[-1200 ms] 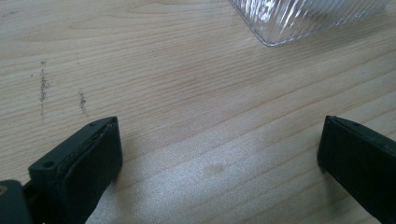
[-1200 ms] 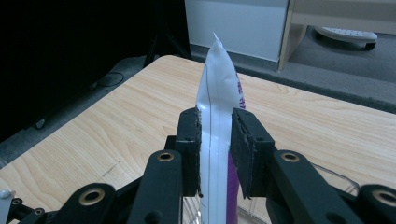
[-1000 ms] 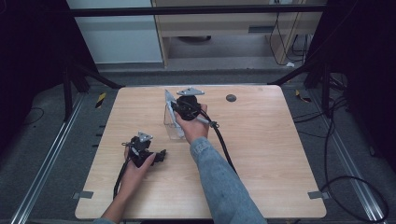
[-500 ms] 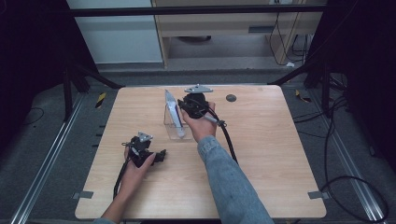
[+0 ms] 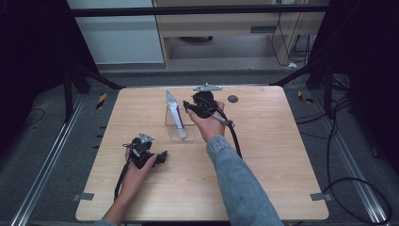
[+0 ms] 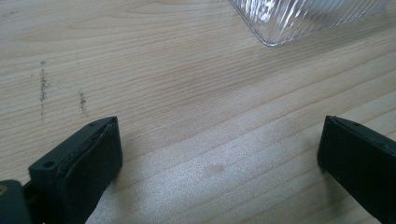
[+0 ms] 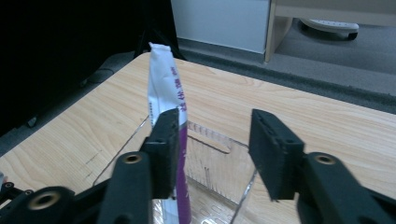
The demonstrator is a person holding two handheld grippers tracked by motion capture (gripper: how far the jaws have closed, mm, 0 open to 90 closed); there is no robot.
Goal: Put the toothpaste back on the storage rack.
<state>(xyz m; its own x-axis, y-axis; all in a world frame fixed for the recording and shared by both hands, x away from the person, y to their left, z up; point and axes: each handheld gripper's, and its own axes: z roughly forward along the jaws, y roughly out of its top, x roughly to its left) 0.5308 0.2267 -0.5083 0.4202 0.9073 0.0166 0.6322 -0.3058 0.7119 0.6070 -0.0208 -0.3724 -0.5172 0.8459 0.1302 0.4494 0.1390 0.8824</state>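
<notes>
Counter: pale wood-grain laminate, smooth, matt, faintly scuffed. Container: clear ribbed plastic, glossy. Packet: white-and-purple glossy film, crimped top. Fingers: black matt plastic. Sleeve: blue denim cloth.

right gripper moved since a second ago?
Yes. The right gripper has shifted right, off the clear container toward the dark disc; its jaws have just been opening, leaving the purple-and-white packet standing inside.
</notes>
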